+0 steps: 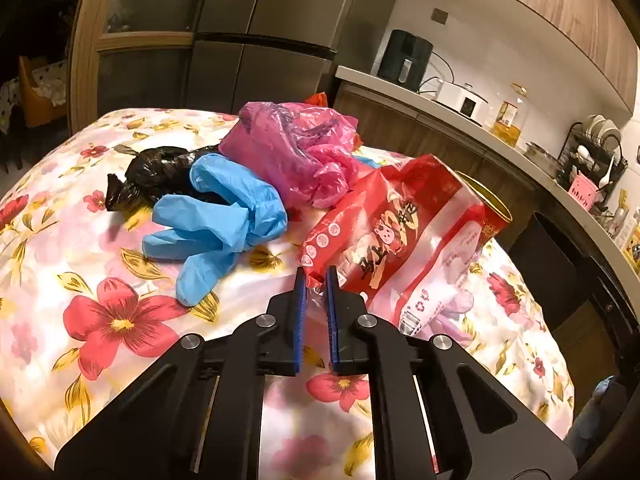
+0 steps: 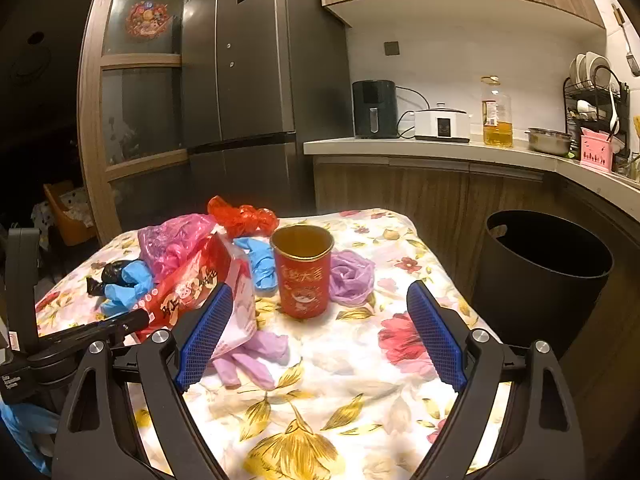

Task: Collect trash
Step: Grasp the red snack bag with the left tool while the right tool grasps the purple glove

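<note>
Left of the red cup [image 2: 302, 270] | left hand-held gripper [image 1: 316, 280] pinches the red snack bag [image 1: 394, 232] corner | right hand-held gripper [image 2: 316, 300] gapes, cup straight ahead, bin [image 2: 540, 276] right

The left wrist camera sits low and close over the floral-clothed table [image 1: 100, 320], facing the far edge and grey refrigerator [image 1: 256, 32]. The right wrist camera sits further back near the table's near edge [image 2: 304, 432]. Both share the red printed paper cup [image 2: 303, 276] [image 1: 494, 216].

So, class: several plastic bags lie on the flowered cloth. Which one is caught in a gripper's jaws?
The red printed snack bag: the left gripper has its jaws shut on the bag's near corner. The pink bag and black bag lie untouched behind it.
</note>
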Action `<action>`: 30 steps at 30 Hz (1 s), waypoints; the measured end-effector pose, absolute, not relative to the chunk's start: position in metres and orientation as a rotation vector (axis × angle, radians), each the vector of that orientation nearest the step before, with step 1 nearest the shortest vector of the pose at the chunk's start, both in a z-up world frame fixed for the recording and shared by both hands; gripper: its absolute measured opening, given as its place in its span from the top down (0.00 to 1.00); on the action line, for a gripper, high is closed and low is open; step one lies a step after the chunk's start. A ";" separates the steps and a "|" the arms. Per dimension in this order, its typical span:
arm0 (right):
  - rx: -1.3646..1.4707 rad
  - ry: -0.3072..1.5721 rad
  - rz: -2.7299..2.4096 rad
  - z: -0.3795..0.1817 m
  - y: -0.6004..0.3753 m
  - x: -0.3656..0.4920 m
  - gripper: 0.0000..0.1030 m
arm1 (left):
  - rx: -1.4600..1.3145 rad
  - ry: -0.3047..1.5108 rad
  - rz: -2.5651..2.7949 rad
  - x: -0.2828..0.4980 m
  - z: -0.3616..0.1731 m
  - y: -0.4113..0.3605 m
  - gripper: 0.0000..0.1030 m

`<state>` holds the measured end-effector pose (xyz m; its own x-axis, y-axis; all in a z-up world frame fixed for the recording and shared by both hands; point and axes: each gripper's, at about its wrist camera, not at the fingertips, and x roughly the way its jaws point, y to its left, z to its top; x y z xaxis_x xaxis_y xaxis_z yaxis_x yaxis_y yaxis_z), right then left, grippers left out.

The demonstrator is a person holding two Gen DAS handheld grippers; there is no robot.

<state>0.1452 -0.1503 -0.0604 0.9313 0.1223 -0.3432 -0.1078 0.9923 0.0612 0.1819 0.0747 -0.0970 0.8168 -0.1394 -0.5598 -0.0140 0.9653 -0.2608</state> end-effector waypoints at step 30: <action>-0.037 0.551 0.283 -0.123 -0.063 0.215 0.40 | -0.395 0.352 0.024 0.113 -0.034 0.124 0.96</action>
